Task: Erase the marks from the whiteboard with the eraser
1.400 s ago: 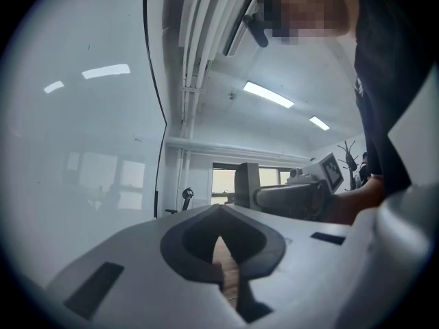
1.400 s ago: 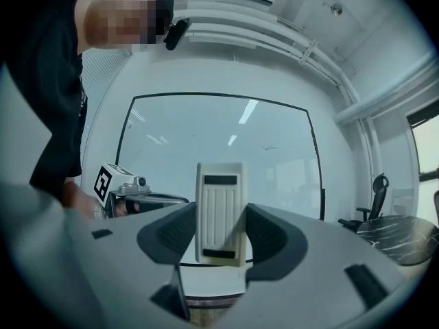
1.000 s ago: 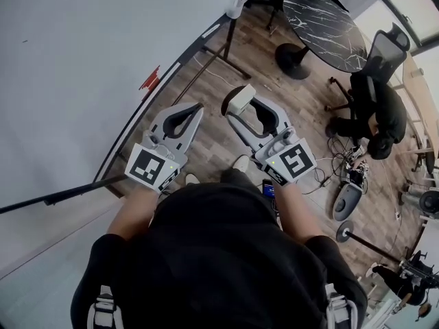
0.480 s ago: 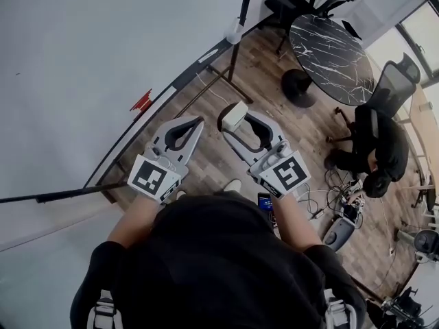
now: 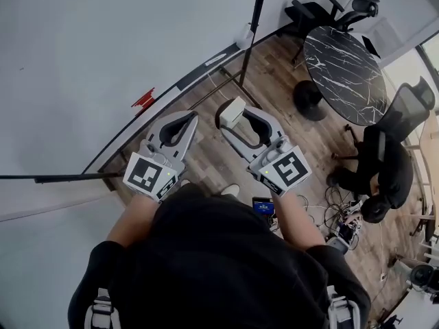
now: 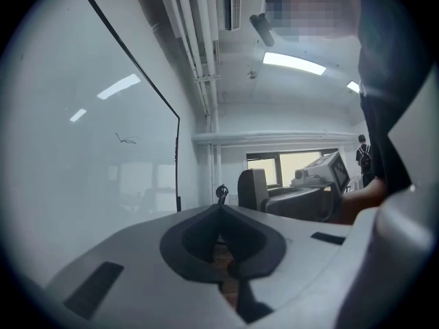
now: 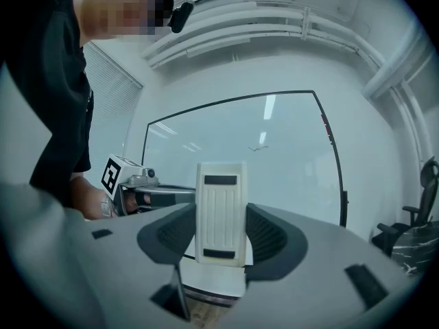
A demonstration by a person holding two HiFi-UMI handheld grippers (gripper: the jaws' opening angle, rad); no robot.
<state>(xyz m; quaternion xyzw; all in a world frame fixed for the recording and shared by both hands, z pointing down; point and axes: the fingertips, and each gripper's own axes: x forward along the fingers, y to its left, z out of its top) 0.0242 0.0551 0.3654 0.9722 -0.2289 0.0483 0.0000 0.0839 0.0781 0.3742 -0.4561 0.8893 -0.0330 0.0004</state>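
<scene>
The whiteboard (image 5: 82, 53) fills the left of the head view, and its black-framed bottom edge runs diagonally. A small dark mark (image 7: 258, 147) shows on it in the right gripper view, and the same mark (image 6: 125, 139) appears in the left gripper view. My right gripper (image 5: 230, 116) is shut on the cream ribbed eraser (image 5: 232, 111), which stands upright between the jaws (image 7: 221, 211), short of the board. My left gripper (image 5: 189, 118) is shut on nothing and hangs beside it, just off the board's lower edge.
A red object (image 5: 144, 100) sits on the board's bottom rail. The board's stand legs (image 5: 233, 81) spread over the wooden floor. A round marble table (image 5: 343, 67), office chairs (image 5: 405, 115) and cables (image 5: 343, 218) are at the right.
Both grippers have stayed side by side and drifted slightly lower and left in the head view. The view has swung, so the board's edge and the table sit lower. The eraser is still held.
</scene>
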